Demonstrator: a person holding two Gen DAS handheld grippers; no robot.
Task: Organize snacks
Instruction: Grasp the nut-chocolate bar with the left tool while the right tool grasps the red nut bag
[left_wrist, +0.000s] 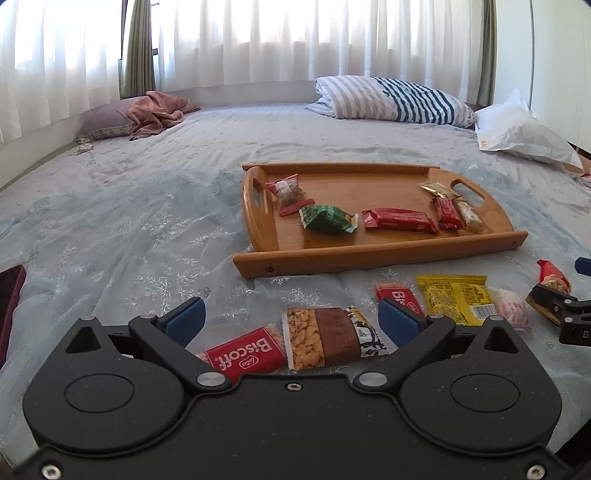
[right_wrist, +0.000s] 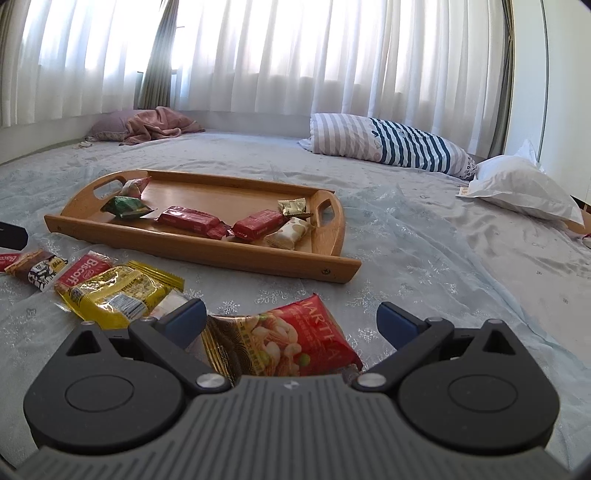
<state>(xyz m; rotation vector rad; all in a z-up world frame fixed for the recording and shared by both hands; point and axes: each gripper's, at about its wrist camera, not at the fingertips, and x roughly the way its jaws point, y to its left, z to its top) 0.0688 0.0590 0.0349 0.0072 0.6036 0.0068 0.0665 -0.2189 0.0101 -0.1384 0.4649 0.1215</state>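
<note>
Left wrist: six snacks on tray (left_wrist: 369, 254); roughly six loose on bed (left_wrist: 129, 221). Left tool (left_wrist: 291, 317) and right tool (right_wrist: 291, 317) both wide open, empty. About halfway.

A wide bed (left_wrist: 147, 206) under a pale blue snowflake-print sheet fills the room. Bright daylight glows through sheer white curtains (left_wrist: 295, 40) along the far wall. A striped pillow (left_wrist: 399, 99), a white pillow (left_wrist: 524, 136) and a crumpled pink blanket (left_wrist: 155, 114) lie at the bed's far edge.
</note>
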